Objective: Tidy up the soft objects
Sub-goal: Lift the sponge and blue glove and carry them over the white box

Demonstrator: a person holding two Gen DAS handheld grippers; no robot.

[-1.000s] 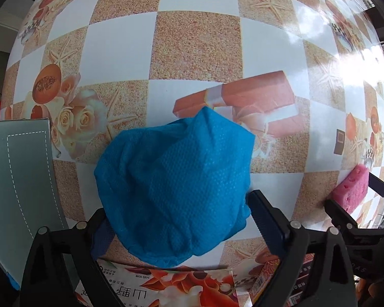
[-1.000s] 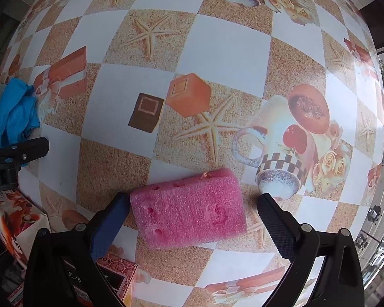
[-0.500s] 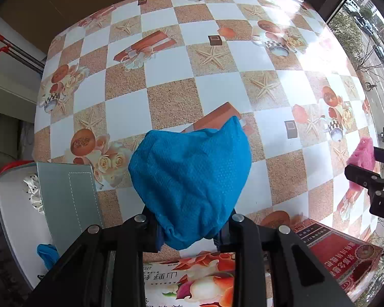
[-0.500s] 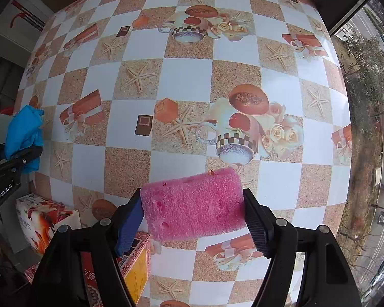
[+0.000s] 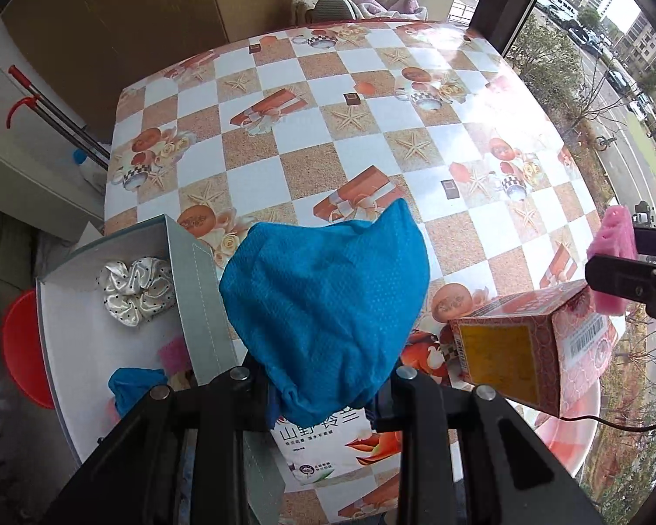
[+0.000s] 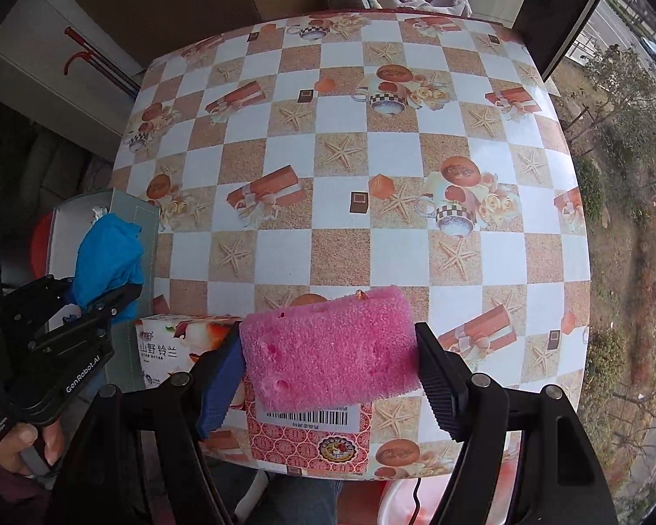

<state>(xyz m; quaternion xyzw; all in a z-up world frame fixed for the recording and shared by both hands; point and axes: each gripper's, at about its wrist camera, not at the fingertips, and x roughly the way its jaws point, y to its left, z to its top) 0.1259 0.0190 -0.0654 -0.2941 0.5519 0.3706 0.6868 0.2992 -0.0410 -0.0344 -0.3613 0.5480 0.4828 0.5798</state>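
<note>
Since a moment ago, you are lifting both tongs high off the desk (image 6: 371,166). Your left tongs (image 5: 323,387) are pinching the blue cloth (image 5: 328,302), your right tongs (image 6: 328,367) the pink sponge (image 6: 332,350). Next, you are probably carrying them to the grey box (image 5: 109,350).

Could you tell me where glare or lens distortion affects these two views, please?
Left wrist view: window glare washes out the tablecloth at its far right; fisheye bows the table edges; the blue cloth stays sharp. Right wrist view: even light, little glare, the pink sponge crisp, dark vignette in the corners.
</note>
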